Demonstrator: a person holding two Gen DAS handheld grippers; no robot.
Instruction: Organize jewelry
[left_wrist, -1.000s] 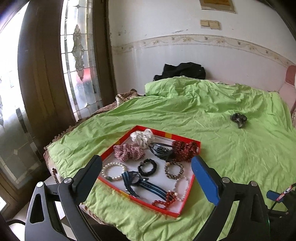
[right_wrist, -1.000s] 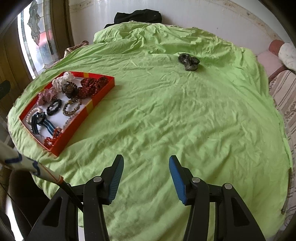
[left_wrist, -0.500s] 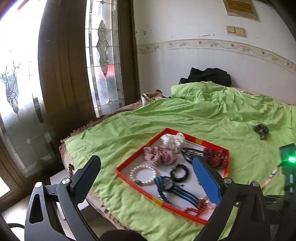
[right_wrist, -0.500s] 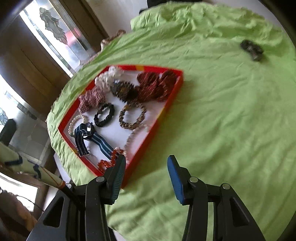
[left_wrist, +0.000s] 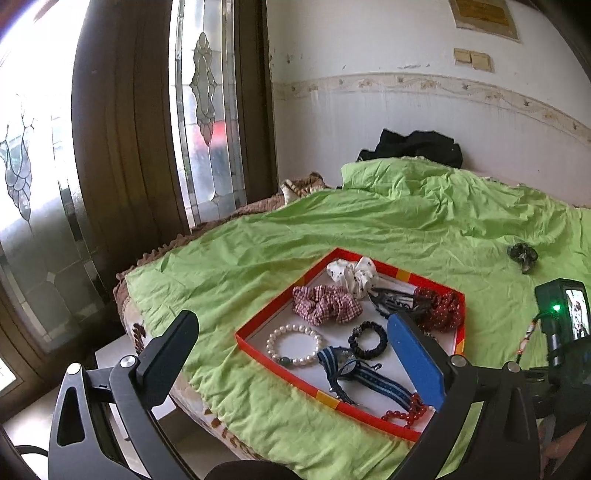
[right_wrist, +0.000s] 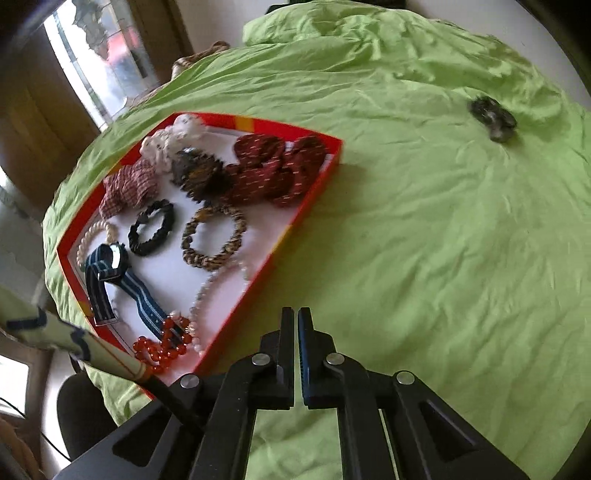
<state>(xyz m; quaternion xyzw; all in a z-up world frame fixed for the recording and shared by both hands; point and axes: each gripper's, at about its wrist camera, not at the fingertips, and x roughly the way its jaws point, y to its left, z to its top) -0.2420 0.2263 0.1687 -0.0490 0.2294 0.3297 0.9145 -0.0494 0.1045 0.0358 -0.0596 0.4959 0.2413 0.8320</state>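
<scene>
Right tongs (right_wrist: 297, 321): fingers pressed together with nothing between them, tips over the green bedsheet (right_wrist: 424, 240) just beside the near right edge of the red tray (right_wrist: 291, 225). Left tongs (left_wrist: 295, 343): spread wide and empty, framing the same tray (left_wrist: 280, 299) from its near side, with the blue-padded finger (left_wrist: 415, 356) in front of the tray's right half. Tray contents, near to far in the right wrist view: red bead bracelet (right_wrist: 159, 349) in the near corner, touching a pale bead strand (right_wrist: 218, 291); striped blue watch (right_wrist: 118, 284); pearl bracelet (right_wrist: 92, 236) along the left wall; black hair tie (right_wrist: 151, 227); brown patterned bracelet (right_wrist: 214, 236); plaid scrunchie (right_wrist: 127, 190); dark claw clip (right_wrist: 197, 173); dark red dotted scrunchie (right_wrist: 277, 168) against the far right wall; white scrunchie (right_wrist: 173, 136) in the far corner. Dark scrunchie (right_wrist: 491, 118): alone on the sheet, well apart from the tray toward the far right. Black garment (left_wrist: 413, 147): bundled at the head of the bed against the wall. Leaded-glass door (left_wrist: 199, 110): left of the bed
</scene>
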